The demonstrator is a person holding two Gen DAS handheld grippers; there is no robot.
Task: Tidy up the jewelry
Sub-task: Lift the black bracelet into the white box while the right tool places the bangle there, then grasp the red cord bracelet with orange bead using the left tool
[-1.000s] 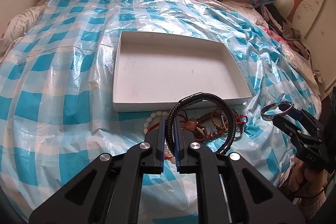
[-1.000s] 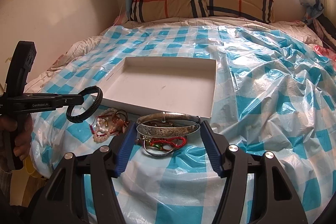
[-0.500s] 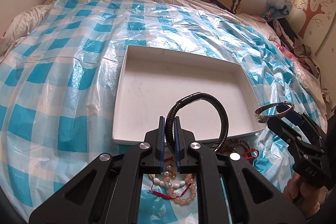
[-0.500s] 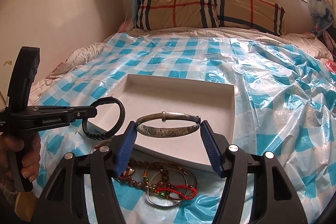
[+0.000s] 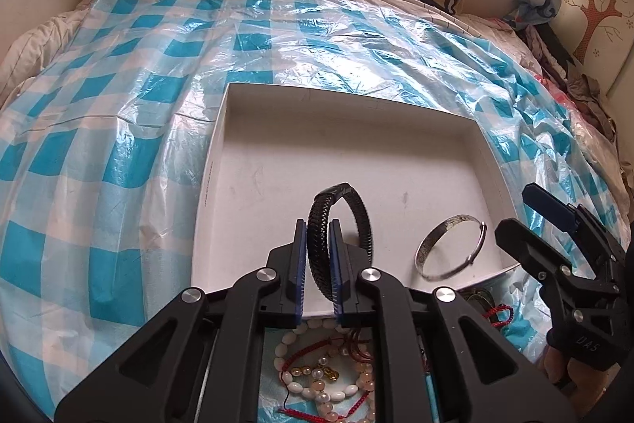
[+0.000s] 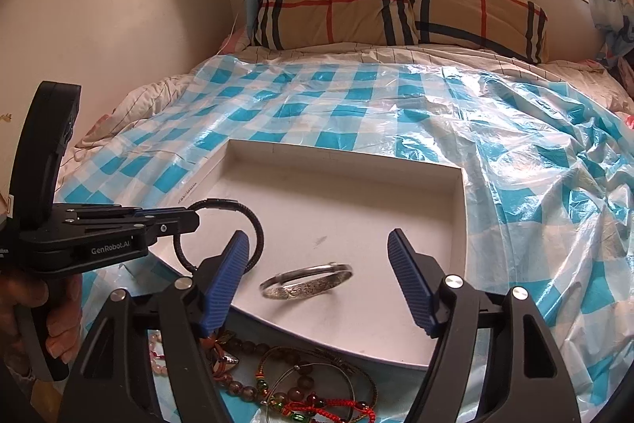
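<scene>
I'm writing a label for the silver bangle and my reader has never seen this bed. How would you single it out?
On the blue-checked plastic sheet lies a shallow white box. The silver bangle is inside it near the front edge, between the right claw's opening fingers, loose. It is plain engraved metal; the bracelet beside it is black and braided.

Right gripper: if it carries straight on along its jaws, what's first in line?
Most likely the silver bangle, which lies free between the opening jaws of the right gripper, on the floor of the white box. Past it is only bare box floor, though the fisheye makes depth unclear.
</scene>
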